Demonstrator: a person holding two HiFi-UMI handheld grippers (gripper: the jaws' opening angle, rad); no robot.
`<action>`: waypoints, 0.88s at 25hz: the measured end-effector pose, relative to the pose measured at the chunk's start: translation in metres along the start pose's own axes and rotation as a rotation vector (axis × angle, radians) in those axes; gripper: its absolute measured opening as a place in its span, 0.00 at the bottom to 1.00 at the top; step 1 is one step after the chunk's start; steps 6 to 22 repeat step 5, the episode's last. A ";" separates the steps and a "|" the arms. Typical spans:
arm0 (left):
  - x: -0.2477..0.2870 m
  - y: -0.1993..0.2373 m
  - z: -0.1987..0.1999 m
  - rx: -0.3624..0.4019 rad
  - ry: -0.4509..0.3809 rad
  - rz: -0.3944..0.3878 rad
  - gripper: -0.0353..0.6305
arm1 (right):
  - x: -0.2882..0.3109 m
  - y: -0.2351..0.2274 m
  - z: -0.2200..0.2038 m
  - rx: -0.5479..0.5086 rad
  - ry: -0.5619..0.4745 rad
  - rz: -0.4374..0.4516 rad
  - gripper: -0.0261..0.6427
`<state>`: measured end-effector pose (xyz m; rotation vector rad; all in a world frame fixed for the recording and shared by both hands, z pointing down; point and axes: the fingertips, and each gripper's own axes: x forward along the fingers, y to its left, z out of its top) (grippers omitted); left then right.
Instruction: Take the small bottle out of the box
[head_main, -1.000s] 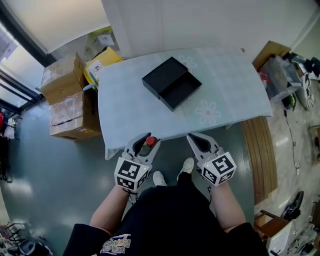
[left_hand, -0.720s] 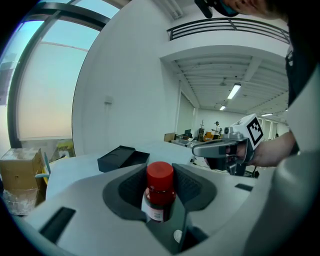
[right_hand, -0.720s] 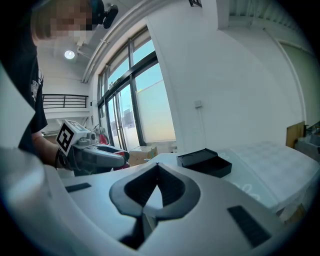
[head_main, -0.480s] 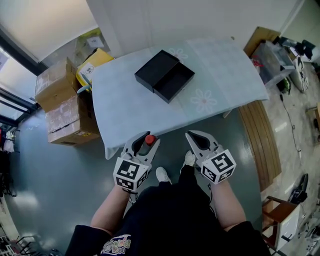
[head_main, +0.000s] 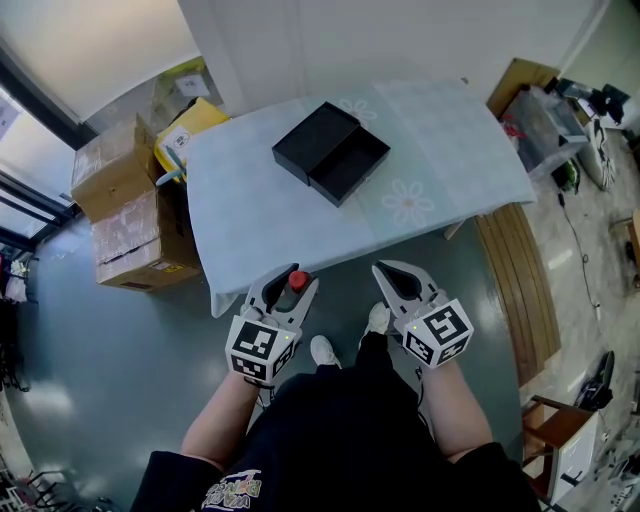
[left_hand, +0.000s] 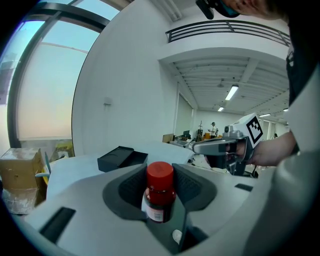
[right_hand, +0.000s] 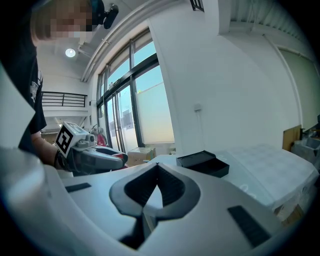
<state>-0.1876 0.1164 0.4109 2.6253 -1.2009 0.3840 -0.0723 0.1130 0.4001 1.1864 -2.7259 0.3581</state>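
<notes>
A small bottle (head_main: 297, 281) with a red cap (left_hand: 160, 176) and a white label sits upright between the jaws of my left gripper (head_main: 288, 282), which is shut on it. I hold it off the table's near edge, above the floor. The black box (head_main: 332, 152) lies open on the table (head_main: 255, 215), its lid beside the empty-looking tray, well ahead of both grippers. My right gripper (head_main: 388, 273) is level with the left one, shut, with nothing in it. The box (right_hand: 202, 163) shows ahead of it in the right gripper view.
Cardboard boxes (head_main: 125, 205) are stacked on the floor left of the table. A wooden board (head_main: 515, 290) and a clear bin (head_main: 540, 125) lie to the right. The person's shoes (head_main: 345, 340) stand on the grey floor below the grippers.
The head view has shifted slightly, so the table sits a little differently in frame. Both grippers keep their places and the bottle stays in the left jaws.
</notes>
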 end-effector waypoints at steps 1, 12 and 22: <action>-0.001 0.000 0.000 -0.001 -0.001 0.001 0.31 | 0.000 0.000 0.000 -0.002 0.000 0.001 0.07; -0.003 0.001 -0.002 -0.005 -0.004 0.005 0.31 | 0.002 0.003 0.000 -0.006 0.000 0.005 0.07; -0.003 0.001 -0.002 -0.005 -0.004 0.005 0.31 | 0.002 0.003 0.000 -0.006 0.000 0.005 0.07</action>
